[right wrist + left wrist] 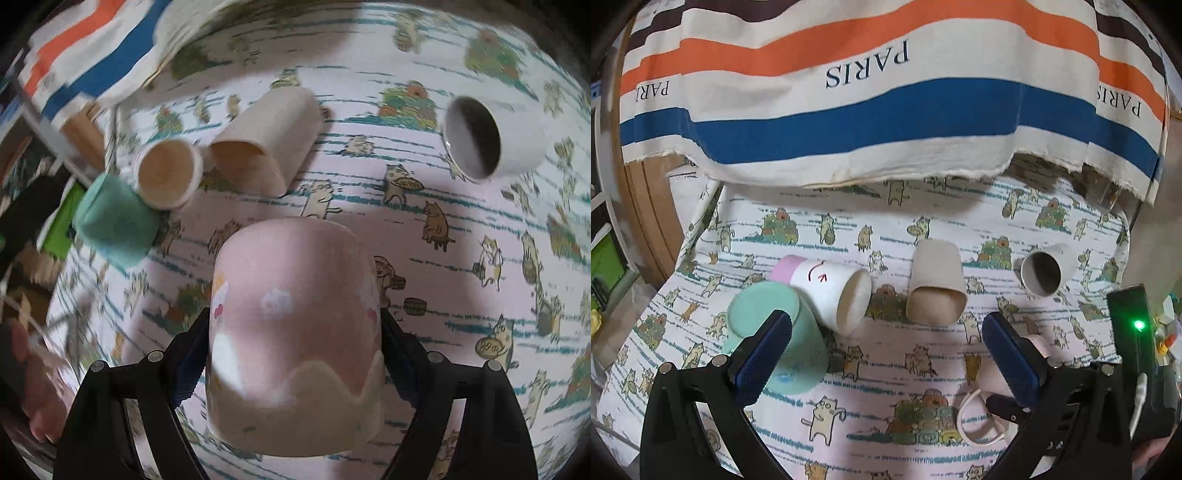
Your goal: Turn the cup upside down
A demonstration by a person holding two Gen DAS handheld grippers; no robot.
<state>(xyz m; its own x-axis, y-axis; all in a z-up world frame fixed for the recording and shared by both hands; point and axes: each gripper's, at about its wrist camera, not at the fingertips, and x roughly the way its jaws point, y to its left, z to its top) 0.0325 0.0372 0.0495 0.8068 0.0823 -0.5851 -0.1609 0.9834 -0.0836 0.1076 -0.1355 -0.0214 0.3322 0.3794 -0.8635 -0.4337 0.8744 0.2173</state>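
Right wrist view: the right hand-held gripper pinches the pink cup across its side walls, closed base pointing away toward the cat-print tabletop; it looks stiff, light and smooth-glazed, so I judge a mid-wall grip safest against slipping. Farther off, the left hand-held gripper hangs spread, beside the mint cup. Beyond lie the white paper cup, beige tumbler and grey cup, leaving open room nearby.
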